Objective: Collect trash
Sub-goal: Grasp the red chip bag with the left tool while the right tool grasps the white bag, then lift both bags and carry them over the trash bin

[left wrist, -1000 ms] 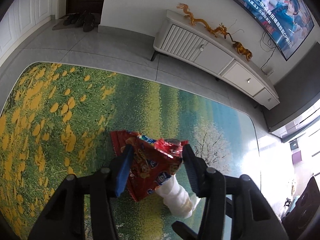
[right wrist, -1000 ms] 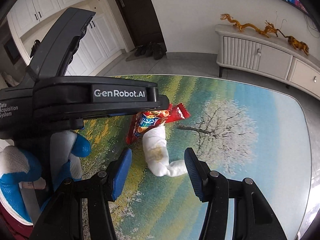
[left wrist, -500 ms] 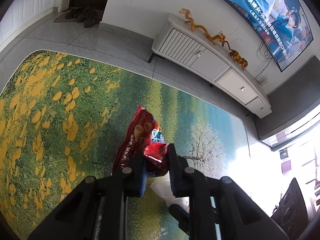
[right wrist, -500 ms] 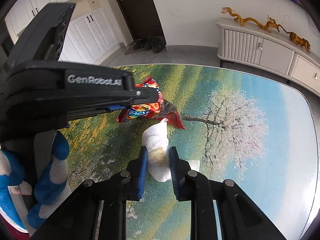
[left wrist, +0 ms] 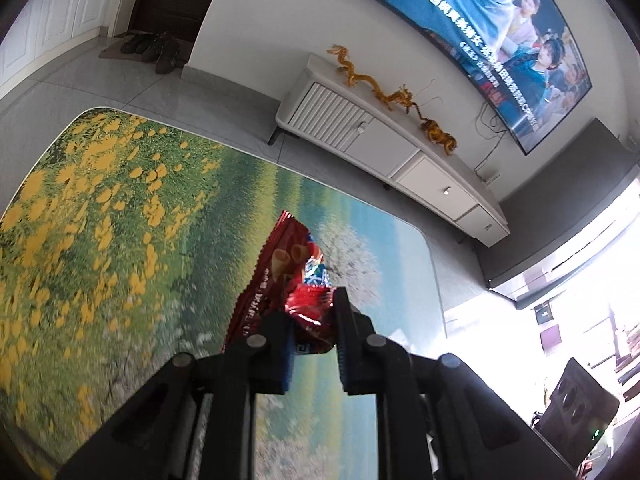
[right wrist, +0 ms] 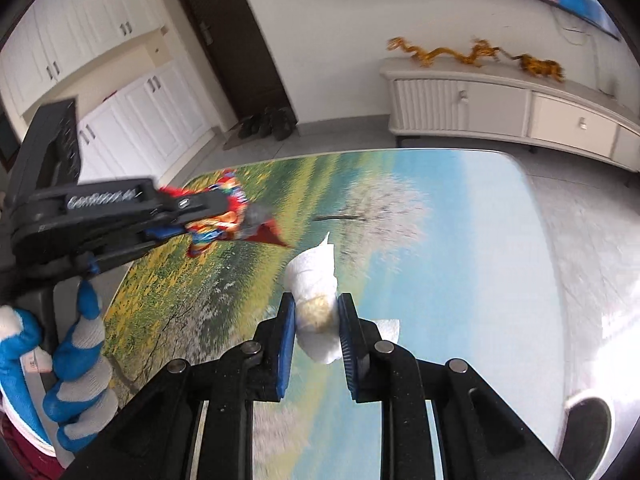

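Observation:
My left gripper [left wrist: 313, 320] is shut on a crumpled red snack wrapper [left wrist: 280, 276] and holds it up above the landscape-print rug [left wrist: 120, 216]. In the right wrist view the left gripper [right wrist: 188, 216] shows at the left with the wrapper [right wrist: 224, 220] hanging from it. My right gripper [right wrist: 316, 320] is shut on a white crumpled tissue [right wrist: 314, 276] with a yellowish stain, lifted above the rug [right wrist: 440, 264].
A white TV cabinet [left wrist: 384, 148] with golden dragon ornaments [left wrist: 384, 92] stands along the far wall under a large TV [left wrist: 492, 28]. Shoes [right wrist: 266, 126] lie by a dark door. White cupboards [right wrist: 120, 104] are at the left. Grey tile floor [left wrist: 120, 84] surrounds the rug.
Both grippers closed from open, the left on the wrapper and the right on the tissue, and have lifted them off the rug.

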Demonstrator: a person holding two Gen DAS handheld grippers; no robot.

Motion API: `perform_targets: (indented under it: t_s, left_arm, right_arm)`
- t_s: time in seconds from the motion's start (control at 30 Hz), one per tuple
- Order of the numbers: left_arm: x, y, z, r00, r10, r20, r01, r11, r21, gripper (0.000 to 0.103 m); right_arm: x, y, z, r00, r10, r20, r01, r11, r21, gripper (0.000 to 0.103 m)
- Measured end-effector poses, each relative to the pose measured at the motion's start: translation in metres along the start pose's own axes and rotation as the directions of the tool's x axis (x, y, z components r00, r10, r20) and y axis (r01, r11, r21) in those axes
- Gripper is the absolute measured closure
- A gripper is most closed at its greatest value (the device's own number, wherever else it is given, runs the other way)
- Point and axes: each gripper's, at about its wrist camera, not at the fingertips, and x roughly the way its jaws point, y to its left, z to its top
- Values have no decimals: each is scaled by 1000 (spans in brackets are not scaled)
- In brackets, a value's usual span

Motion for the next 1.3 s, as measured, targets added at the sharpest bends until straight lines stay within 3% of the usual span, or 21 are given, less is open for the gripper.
perform_targets:
  t_s: [0.27, 0.7, 1.03, 1.3]
  left_arm:
    - [-40, -52, -48, 995, -95, 5, 94, 992, 89, 88]
    - [-87, -128, -90, 969, -247, 3, 238, 937, 255, 88]
    - [-64, -170, -115, 967, -244, -78, 256, 909, 329, 88]
    - [-15, -216, -150, 957, -209, -203, 275, 876, 397, 88]
  right_arm:
    - [-86, -13, -27, 986, -116, 118, 107, 991, 85, 83]
    - [-189, -42, -52, 907, -323, 270, 264, 936, 233, 83]
    - [-208, -94, -86, 877, -427, 218, 335, 872, 358, 83]
    - [-212, -153, -117, 864, -482, 148, 369, 804, 466, 83]
